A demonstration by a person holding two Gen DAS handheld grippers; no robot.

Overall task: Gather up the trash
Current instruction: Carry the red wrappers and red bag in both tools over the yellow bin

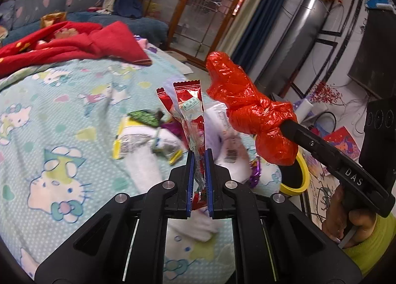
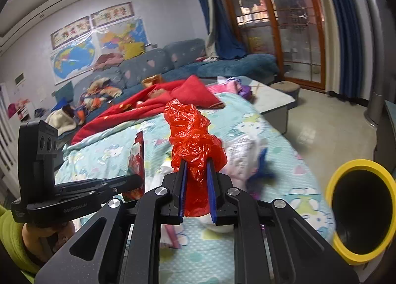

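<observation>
Left gripper (image 1: 199,160) clamping red wrapper (image 1: 190,108), right gripper (image 2: 196,172) stamped "DAS"

Loose wrappers (image 1: 148,133) piled mid-quilt (image 1: 61,115), blocking the way ahead. Bunched red blanket (image 1: 74,43) along the far edge. Bare quilt at the near-left side. Yellow-rimmed bin (image 2: 358,212) just beside the right edge, mouth unobstructed.

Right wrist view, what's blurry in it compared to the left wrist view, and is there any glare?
Right wrist view: the red plastic bag in the right gripper is sharp, while the litter on the bedsheet beyond it is smeared; a ceiling light glares at top left. Left wrist view: the red wrapper in the left gripper is crisp, the white packets behind are blurred; both views bend at the edges.
</observation>
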